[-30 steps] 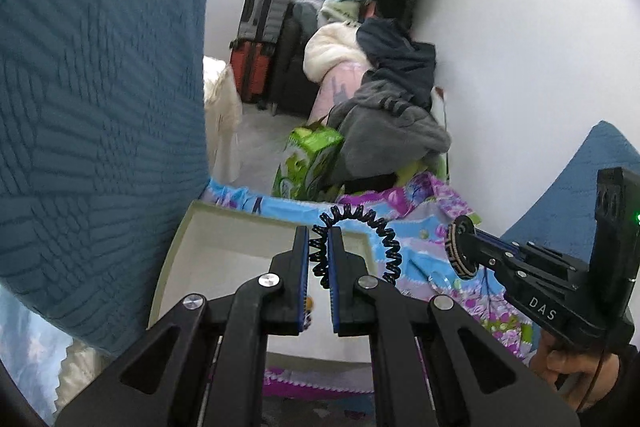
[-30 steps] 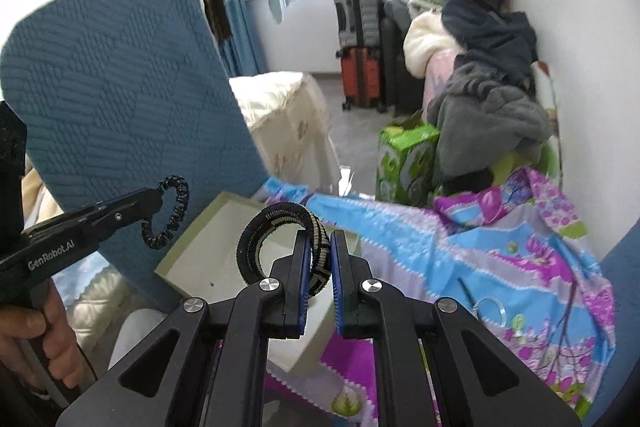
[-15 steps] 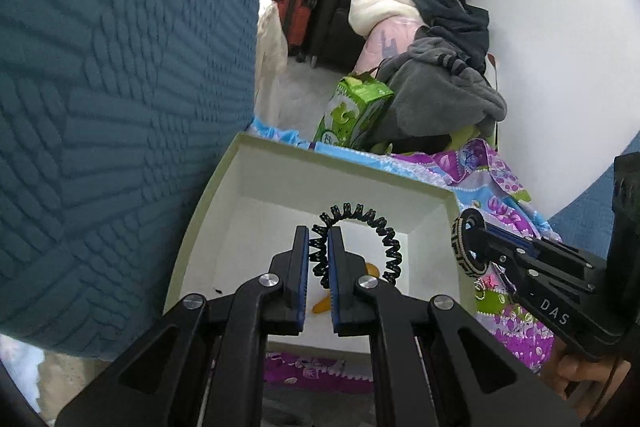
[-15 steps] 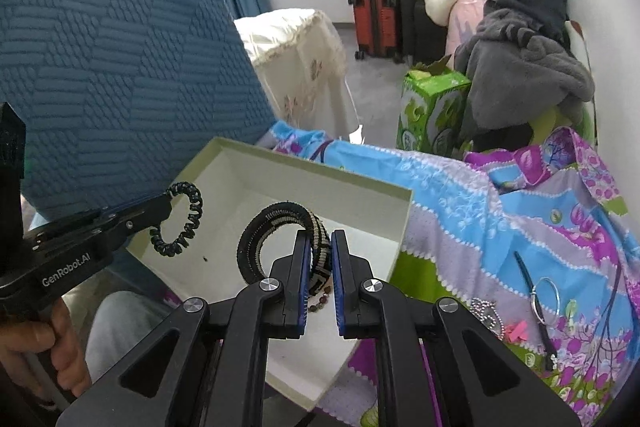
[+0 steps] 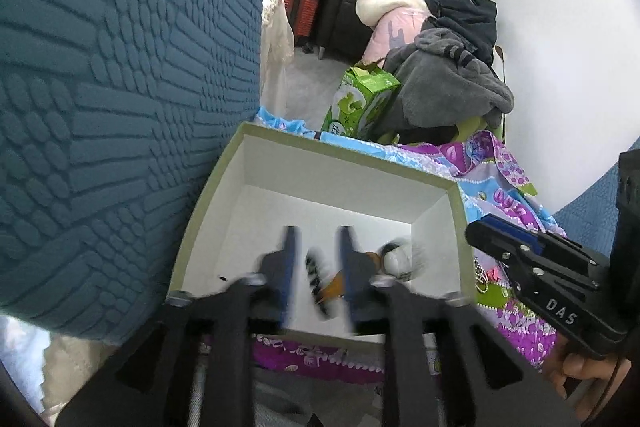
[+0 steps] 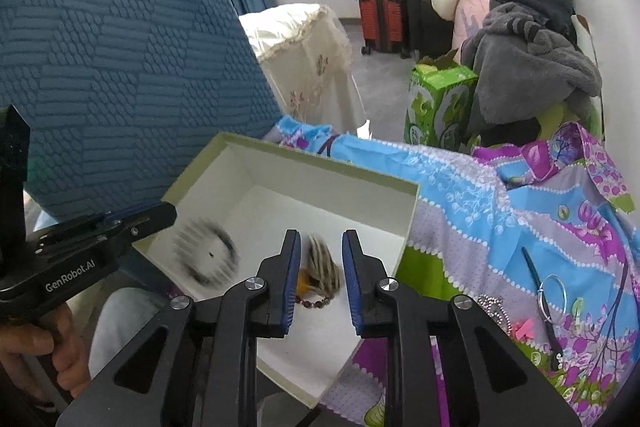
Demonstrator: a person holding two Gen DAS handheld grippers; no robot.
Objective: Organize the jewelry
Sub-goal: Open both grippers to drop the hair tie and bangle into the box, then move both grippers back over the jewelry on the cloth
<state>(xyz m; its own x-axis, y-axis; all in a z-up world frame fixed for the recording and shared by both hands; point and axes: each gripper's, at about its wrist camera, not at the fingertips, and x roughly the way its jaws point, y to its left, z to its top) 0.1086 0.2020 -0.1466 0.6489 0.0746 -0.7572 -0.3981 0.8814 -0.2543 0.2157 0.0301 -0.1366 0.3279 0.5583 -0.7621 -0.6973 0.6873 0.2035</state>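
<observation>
Both grippers, clamped on bracelets 0.5 s ago, have parted their jaws over the open box (image 6: 408, 219). Left gripper (image 5: 316, 259): released, black coil bracelet (image 6: 208, 259) falling, blurred. Right gripper (image 6: 320, 259): released, woven bangle (image 6: 324, 267) dropping onto the box floor beside a beaded bracelet (image 6: 314, 303).

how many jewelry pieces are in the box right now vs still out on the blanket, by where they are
In the box: 4 (black coil band, striped bangle, dark bead bracelet, orange piece)
On the blanket: 4 (silver hoop, rhinestone piece, pink clip, thin black stick)
Total: 8
</observation>
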